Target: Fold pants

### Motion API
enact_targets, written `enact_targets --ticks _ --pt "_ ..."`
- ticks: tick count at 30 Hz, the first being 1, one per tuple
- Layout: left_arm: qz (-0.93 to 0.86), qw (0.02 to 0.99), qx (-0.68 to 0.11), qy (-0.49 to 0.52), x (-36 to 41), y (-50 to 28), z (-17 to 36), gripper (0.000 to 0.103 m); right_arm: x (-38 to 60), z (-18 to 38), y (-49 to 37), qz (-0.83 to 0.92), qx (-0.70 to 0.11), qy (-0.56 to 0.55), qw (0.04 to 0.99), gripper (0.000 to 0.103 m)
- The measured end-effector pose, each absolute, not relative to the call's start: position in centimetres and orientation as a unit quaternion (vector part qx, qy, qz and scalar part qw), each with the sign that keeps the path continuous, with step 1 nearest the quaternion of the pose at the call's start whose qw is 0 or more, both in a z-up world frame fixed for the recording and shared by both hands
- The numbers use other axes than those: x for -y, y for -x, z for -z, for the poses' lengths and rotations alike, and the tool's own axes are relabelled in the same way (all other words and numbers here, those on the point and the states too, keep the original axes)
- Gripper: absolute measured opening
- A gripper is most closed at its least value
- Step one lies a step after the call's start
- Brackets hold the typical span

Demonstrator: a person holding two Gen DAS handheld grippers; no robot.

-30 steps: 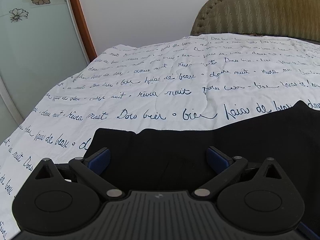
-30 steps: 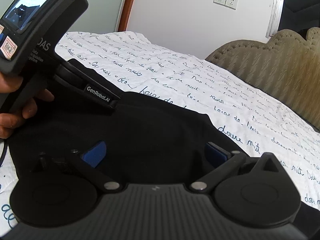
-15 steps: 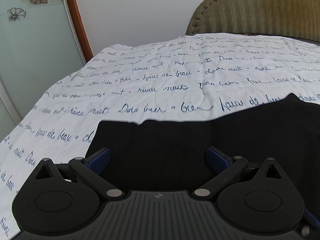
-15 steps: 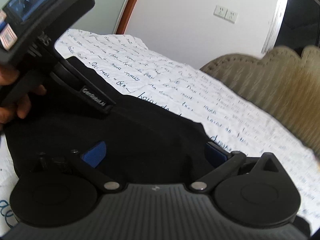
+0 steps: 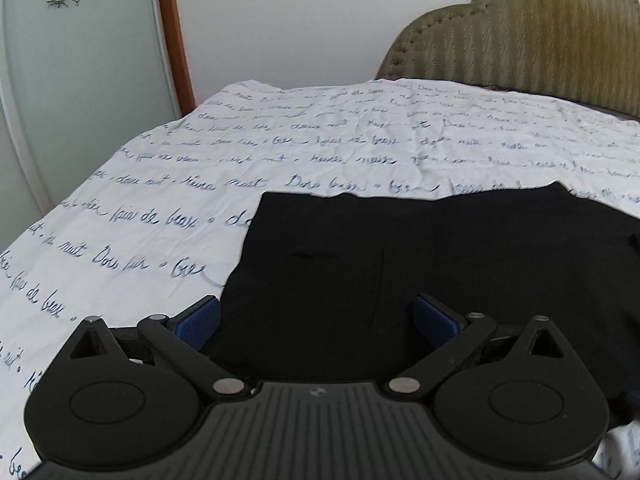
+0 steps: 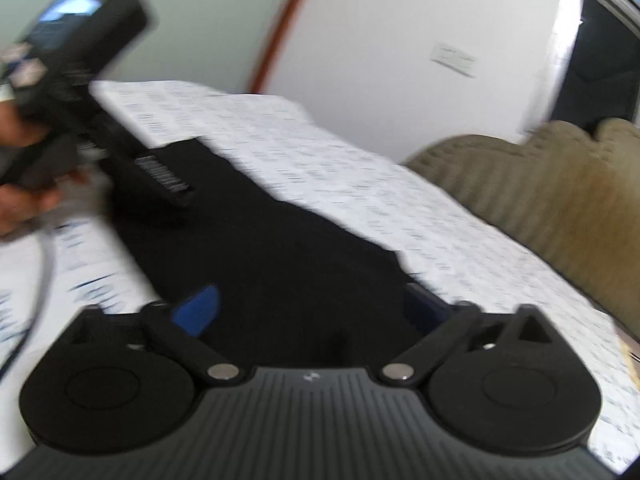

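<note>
Black pants (image 5: 420,264) flat on the bed (image 5: 280,152), probably soft, light and floppy; best pinched at a near corner edge; left claw (image 5: 316,316) and right claw (image 6: 316,312) both spread, empty.

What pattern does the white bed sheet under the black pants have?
The white bed sheet has rows of dark blue handwritten script; the left wrist view shows it best.

Black pants (image 5: 420,256) spread flat on bed sheet (image 5: 280,152) printed with script. Left hand-held gripper (image 5: 316,320) above them, blue pads (image 5: 198,320) wide apart. Padded headboard (image 5: 540,28) behind.
</note>
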State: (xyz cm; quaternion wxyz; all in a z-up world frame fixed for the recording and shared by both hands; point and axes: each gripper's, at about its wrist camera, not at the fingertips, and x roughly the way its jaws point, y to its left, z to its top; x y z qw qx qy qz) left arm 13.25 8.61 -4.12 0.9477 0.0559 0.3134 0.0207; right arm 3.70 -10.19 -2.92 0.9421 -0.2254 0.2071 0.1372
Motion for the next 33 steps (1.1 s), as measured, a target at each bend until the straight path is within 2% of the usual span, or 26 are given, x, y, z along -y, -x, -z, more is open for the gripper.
enact_targets --ticks 1,2,4,6,14,16,17,24,33 --pt "-0.018 0.948 -0.313 -0.052 -8.8 -13.2 4.3 0.103 10.0 3.2 -3.1 -0.144 -0.202 0.235 0.94 0.057" --pt "-0.016 0.948 -0.314 -0.048 -8.9 -13.2 4.5 0.103 9.8 3.5 -2.5 -0.147 -0.195 0.247 0.938 0.049" --pt "-0.016 0.949 -0.313 -0.043 -9.0 -13.2 4.7 0.103 9.4 4.1 -2.1 -0.156 -0.197 0.259 0.933 0.024" --pt "-0.017 0.95 -0.308 -0.046 -8.8 -13.0 4.8 0.103 9.1 4.4 -2.1 -0.172 -0.205 0.259 0.928 0.015" --pt "-0.027 0.953 -0.299 -0.045 -8.8 -12.2 4.2 0.103 8.3 4.0 -1.2 -0.21 -0.194 0.265 0.921 0.015" --pt "-0.037 0.954 -0.296 -0.026 -9.5 -12.0 3.8 0.103 7.4 4.5 -0.9 -0.218 -0.192 0.29 0.912 0.028" --pt "-0.043 0.956 -0.291 -0.016 -10.0 -11.7 3.5 0.103 6.6 4.9 -0.8 -0.213 -0.189 0.311 0.907 0.03" --pt "-0.107 0.953 -0.282 -0.007 -12.7 -11.5 1.0 0.103 1.9 7.4 -1.6 -0.175 -0.136 0.445 0.868 0.033" --pt "-0.135 0.945 -0.298 0.017 -15.7 -11.5 0.5 0.103 -3.3 8.2 -5.9 -0.19 -0.098 0.493 0.844 0.039"
